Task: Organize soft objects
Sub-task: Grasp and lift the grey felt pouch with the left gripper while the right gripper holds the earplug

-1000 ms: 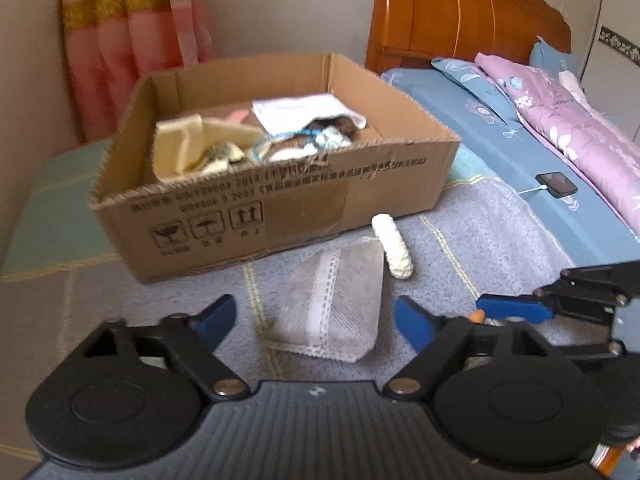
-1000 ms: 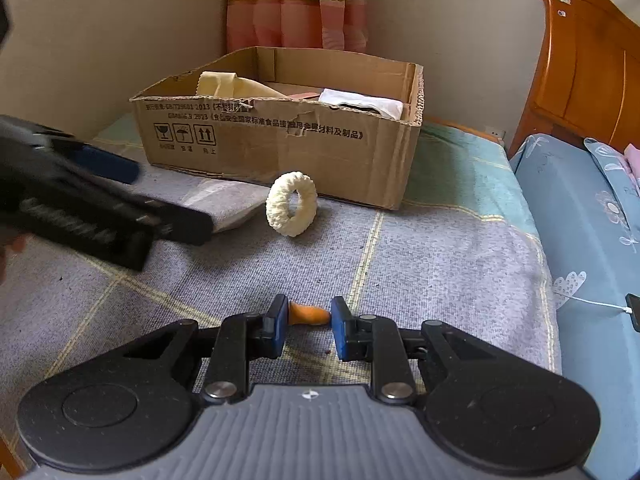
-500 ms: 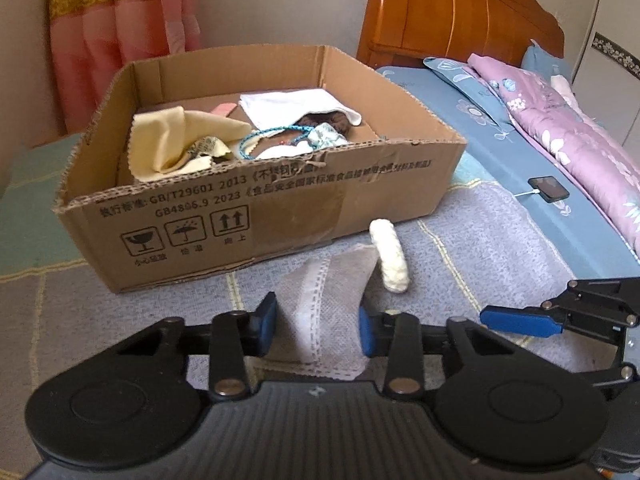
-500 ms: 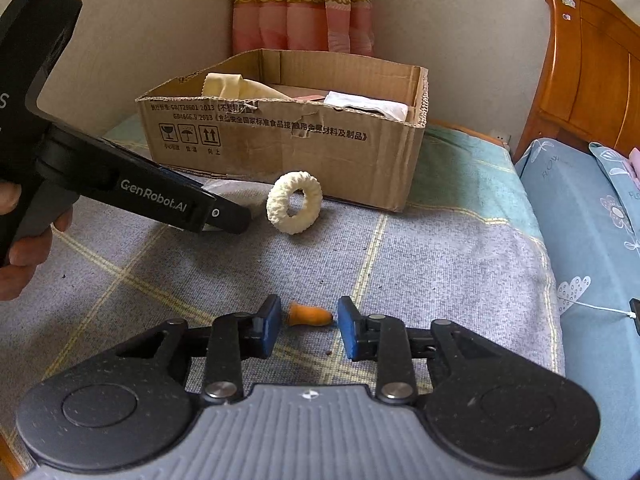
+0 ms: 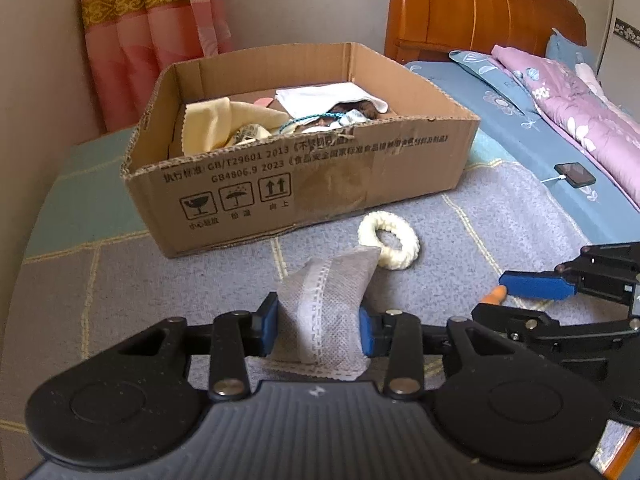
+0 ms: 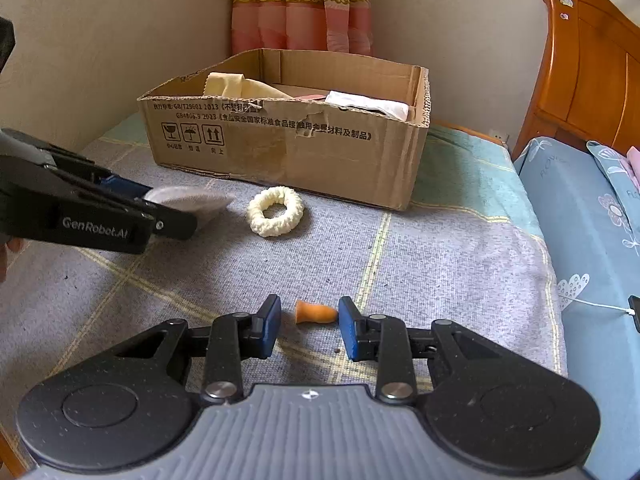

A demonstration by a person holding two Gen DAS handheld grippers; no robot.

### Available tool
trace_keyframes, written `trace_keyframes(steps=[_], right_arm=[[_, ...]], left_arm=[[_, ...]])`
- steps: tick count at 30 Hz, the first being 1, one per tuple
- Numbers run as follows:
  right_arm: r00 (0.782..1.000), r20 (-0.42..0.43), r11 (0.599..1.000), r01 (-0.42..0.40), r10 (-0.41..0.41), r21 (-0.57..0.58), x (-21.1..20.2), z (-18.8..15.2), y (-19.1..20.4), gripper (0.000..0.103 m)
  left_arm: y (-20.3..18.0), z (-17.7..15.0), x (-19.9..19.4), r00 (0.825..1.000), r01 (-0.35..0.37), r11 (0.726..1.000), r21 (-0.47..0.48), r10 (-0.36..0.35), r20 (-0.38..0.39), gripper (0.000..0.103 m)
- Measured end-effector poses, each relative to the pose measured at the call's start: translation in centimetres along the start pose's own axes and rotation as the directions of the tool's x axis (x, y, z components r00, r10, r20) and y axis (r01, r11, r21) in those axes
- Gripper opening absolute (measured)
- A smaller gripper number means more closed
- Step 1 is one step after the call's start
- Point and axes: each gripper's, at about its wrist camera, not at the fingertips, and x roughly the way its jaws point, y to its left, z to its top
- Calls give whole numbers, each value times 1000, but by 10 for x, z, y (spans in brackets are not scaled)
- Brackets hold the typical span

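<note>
While the left gripper [image 5: 318, 328] pinches the grey non-woven pouch [image 5: 326, 300] between its blue pads, having just re-opened slightly on it, the pouch stands lifted off the grey checked blanket [image 6: 460, 264] in front of the cardboard box [image 5: 312, 172]. Just before the box's front wall lies the cream scrunchie [image 6: 275, 216]. Nearer than the scrunchie, the right gripper [image 6: 309, 326] is spread around the orange foam earplug [image 6: 316, 312] on the blanket, left pad clear, right pad at its tip.

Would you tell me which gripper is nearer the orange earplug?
Right. The right gripper has the orange earplug between its open fingers; the left gripper is off to the side, clamping the grey pouch.
</note>
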Motion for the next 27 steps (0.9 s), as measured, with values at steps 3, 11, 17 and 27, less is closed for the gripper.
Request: trace_keyframes(steps=[3, 11, 17, 27], right_arm=[[1000, 1, 1000, 1, -1, -2, 0, -1, 0, 36], [1000, -1, 1000, 2, -2, 0, -1, -1, 1, 35], [1000, -3, 1000, -1, 1, 0, -2, 1, 1, 29], [1000, -8, 1000, 0, 0, 5, -3, 1, 1, 29]], left_arm=[[2, 1, 4, 1000, -3, 1000, -30, 3, -8, 44], [0, -1, 5, 1000, -1, 998, -66, 0, -1, 42], [-2, -3, 1, 1000, 2, 998, -68, -1, 15, 36], [-6, -4, 0, 1000, 11, 999, -35, -11, 5, 41]])
